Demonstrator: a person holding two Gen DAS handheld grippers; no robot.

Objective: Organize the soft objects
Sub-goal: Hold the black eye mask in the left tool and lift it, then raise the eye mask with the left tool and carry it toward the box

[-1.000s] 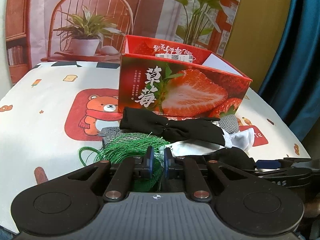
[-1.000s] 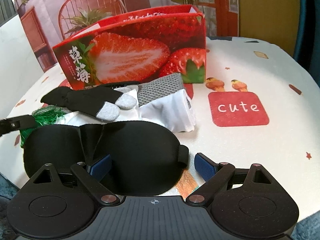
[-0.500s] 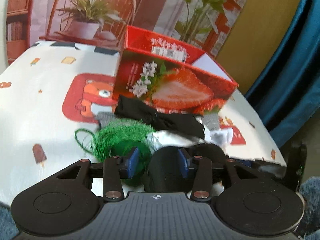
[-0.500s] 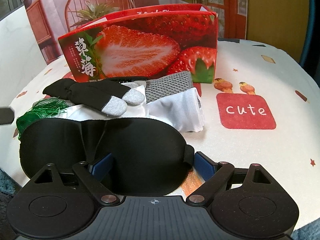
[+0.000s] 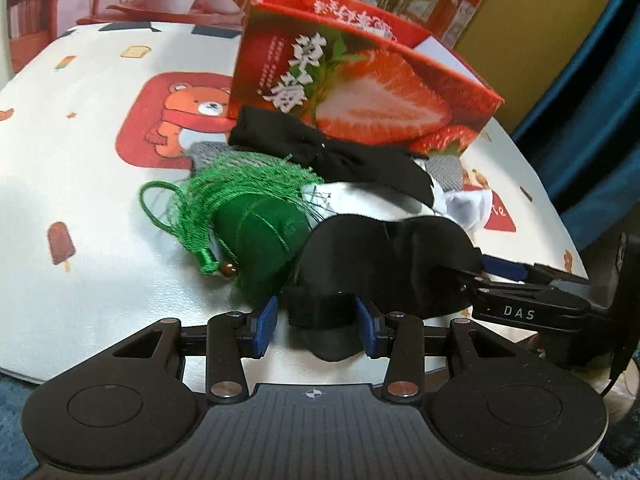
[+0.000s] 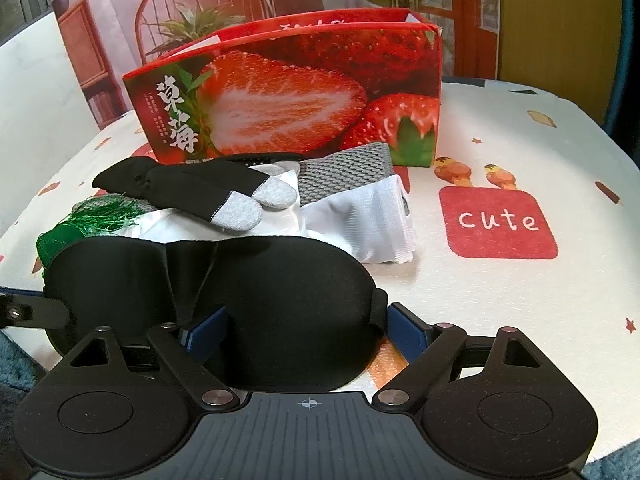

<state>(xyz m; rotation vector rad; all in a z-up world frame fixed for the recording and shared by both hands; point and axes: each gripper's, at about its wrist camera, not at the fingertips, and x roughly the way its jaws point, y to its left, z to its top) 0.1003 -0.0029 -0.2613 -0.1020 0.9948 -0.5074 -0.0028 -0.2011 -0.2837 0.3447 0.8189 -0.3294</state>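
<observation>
1. The left gripper [image 5: 316, 324] points down at the near edge of the bench [image 5: 80, 184]. Its 2 blue fingers [image 5: 264, 326] stand part open, with the strap end of a black eye mask [image 5: 384, 256] lying between them. The pads do not visibly press on the fabric.
2. The right gripper [image 6: 308, 330] sits at the other end of the same eye mask [image 6: 256, 300]. Its fingers [image 6: 408, 330] are spread wide on either side of 1 padded cup; the right pad sits just beside the strap edge, and no squeeze shows.
3. In the left view, the right gripper's finger [image 5: 504, 270] reaches in from the right and meets the far end of the mask.
4. A green tasselled pouch [image 5: 256, 232] lies just left of the mask, touching it.
5. Behind the mask, a black glove [image 6: 192, 190] with grey fingertips rests on top of the heap, over white fabric [image 6: 360, 220] and a grey mesh piece [image 6: 344, 174].
6. A red strawberry box [image 6: 288, 108] stands upright and open-topped just behind the heap.
7. The bench cover carries a bear print [image 5: 188, 120] and a red "cute" patch [image 6: 498, 222].
</observation>
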